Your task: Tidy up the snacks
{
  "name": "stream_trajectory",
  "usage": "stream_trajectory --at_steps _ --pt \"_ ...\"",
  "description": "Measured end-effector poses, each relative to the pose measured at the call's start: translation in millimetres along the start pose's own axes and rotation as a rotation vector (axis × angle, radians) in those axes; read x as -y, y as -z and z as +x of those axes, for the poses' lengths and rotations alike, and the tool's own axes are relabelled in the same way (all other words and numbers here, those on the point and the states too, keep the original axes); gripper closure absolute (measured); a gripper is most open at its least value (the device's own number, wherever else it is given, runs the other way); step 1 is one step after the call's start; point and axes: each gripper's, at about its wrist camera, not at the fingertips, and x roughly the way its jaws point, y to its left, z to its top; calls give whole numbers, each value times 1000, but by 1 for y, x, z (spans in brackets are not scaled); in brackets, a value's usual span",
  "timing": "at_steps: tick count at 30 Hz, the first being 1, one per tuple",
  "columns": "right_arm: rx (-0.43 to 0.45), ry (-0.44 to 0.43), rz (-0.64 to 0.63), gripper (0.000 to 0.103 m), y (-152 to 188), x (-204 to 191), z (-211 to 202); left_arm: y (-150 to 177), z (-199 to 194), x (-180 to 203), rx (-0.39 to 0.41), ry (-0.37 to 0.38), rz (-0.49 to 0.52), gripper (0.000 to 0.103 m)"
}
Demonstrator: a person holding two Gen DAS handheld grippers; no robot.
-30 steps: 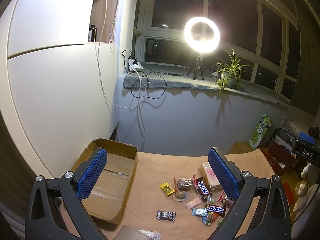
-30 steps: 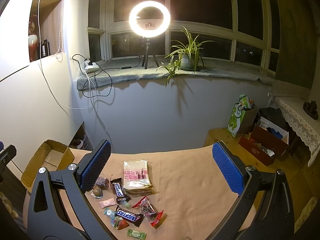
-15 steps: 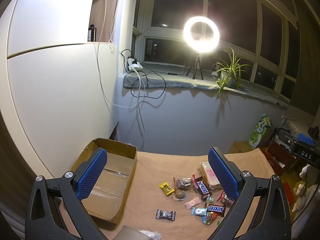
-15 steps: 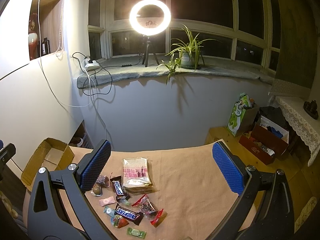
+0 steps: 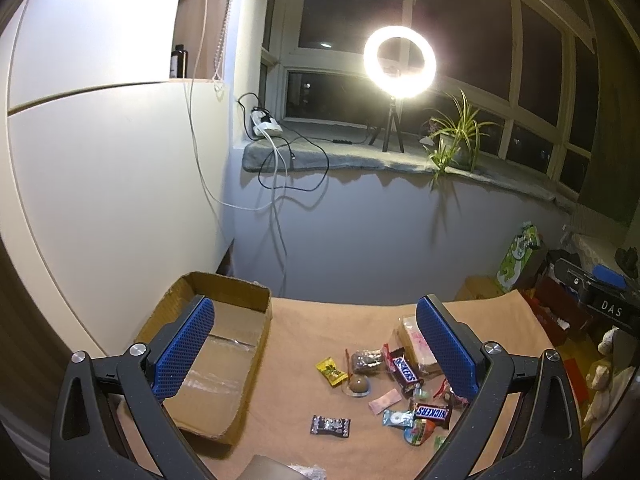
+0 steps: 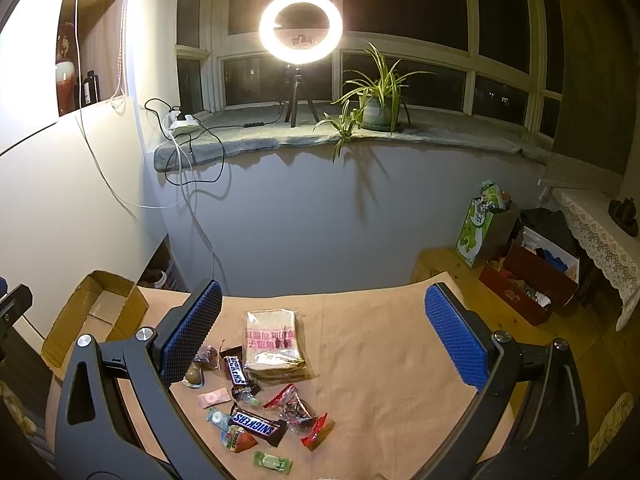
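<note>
Several wrapped snacks lie in a loose pile on the tan-covered table (image 5: 320, 320): two Snickers bars (image 6: 258, 426), a clear bag of pale biscuits (image 6: 274, 338), a yellow candy (image 5: 331, 370), a black-and-white candy (image 5: 330, 426) and a green candy (image 6: 272, 462). An open, empty cardboard box (image 5: 216, 356) sits at the table's left; it also shows in the right wrist view (image 6: 96, 312). My left gripper (image 5: 316, 352) is open and empty, above the table between box and pile. My right gripper (image 6: 324, 336) is open and empty above the pile.
A wall rises just behind the table, with a windowsill holding a lit ring light (image 6: 300, 28), a potted plant (image 6: 376, 104) and cables. Boxes and a green bag (image 6: 480, 228) stand on the floor to the right. A grey object (image 5: 272, 468) lies at the table's near edge.
Both grippers have shifted very slightly; the view barely changes. Nothing was picked up or moved.
</note>
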Motion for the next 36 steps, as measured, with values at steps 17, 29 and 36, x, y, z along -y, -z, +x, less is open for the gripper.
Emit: stream_trajectory --at_steps 17,29,36 --pt "-201 -34 -36 0 34 17 41 30 38 -8 -211 69 13 3" --pt "-400 -115 -168 11 83 13 77 78 72 -5 -456 184 7 32" --pt "-493 -161 -228 23 105 3 95 114 108 -15 -642 226 -89 46"
